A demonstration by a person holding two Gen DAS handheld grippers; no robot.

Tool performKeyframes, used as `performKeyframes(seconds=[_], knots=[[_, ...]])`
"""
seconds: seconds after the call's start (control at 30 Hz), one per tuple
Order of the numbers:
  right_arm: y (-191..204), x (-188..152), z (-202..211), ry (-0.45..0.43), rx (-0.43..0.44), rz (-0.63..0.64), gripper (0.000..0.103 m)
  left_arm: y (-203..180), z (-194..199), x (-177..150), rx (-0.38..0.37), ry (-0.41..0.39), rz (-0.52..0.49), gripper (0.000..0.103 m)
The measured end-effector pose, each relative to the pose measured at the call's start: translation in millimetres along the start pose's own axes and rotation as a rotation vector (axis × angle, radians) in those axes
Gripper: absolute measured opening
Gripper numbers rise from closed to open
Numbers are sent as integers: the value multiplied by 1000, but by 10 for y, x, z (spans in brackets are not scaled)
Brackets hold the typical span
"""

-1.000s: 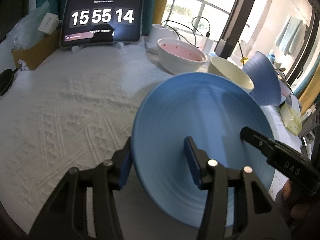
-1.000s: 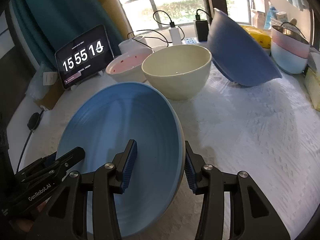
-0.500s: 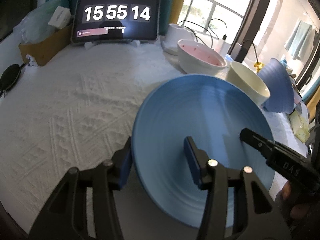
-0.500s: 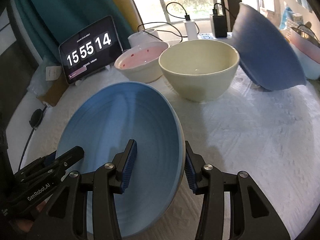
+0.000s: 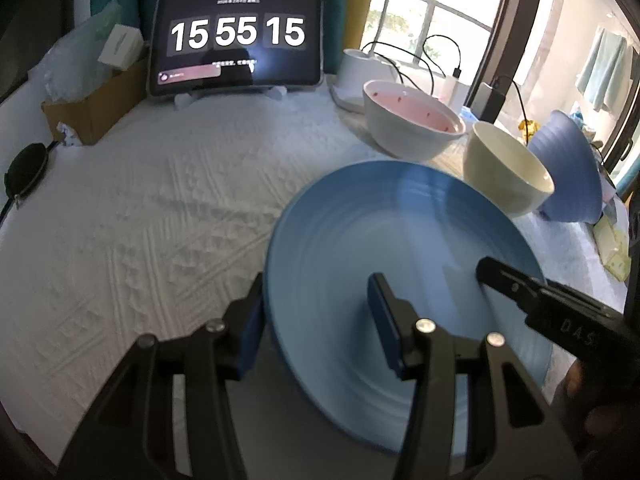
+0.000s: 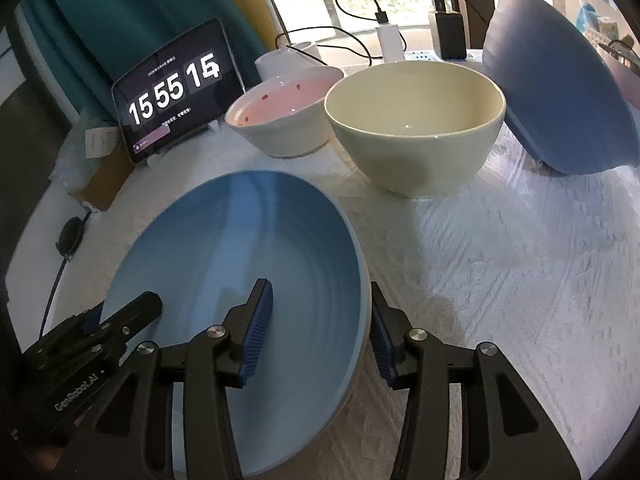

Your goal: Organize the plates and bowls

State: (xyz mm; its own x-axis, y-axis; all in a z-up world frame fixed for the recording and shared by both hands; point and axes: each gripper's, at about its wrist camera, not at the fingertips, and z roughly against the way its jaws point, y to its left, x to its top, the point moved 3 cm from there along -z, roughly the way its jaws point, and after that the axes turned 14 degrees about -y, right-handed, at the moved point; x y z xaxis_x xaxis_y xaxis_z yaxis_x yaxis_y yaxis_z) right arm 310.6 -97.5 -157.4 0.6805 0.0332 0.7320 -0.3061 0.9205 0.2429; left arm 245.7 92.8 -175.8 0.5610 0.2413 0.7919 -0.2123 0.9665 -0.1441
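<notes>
Carrying the light blue plate [image 6: 240, 280] between them, both grippers straddle opposite edges of its rim, and over the last second the whole affair has drifted a little nearer the row of bowls; the cream bowl [image 6: 416, 128] and the pink-lined bowl [image 6: 284, 116] loom larger in the right wrist view than they did a moment ago, and the clock on the tablet [image 5: 236, 40] has ticked on by one second; the left gripper [image 5: 316, 320] keeps its jaws as they were, one pad outside the rim and one on the plate's inner face, and seems clamped on it, though I cannot see the contact cleanly; the right gripper [image 6: 320, 332] has its pads on either side of the far rim, and I cannot tell whether they press on it or stand just off it; the plate itself hangs low over the white textured cloth [image 5: 160, 220], tilted, just short of the cream bowl, with the dark blue bowl [image 6: 560, 100] leaning on its side beyond; to my eye the plate is about to be set down here.
</notes>
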Motion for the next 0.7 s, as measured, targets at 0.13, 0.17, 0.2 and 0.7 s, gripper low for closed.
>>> performKeyframes(seconds=[0.13,0.17,0.2,0.7], knots=[[9,8,2,2,-5,3,50,-1,0,8,4,7,3,51],[5,9,3,5,-4,0,50,1,14,18,4,3,12,51],[5,10,2,7,-4,0,50,4,28,27,4,-1,16,51],[-35,-13,180,-18,-16,0,50,-13,263,123,38,-62,31,52]])
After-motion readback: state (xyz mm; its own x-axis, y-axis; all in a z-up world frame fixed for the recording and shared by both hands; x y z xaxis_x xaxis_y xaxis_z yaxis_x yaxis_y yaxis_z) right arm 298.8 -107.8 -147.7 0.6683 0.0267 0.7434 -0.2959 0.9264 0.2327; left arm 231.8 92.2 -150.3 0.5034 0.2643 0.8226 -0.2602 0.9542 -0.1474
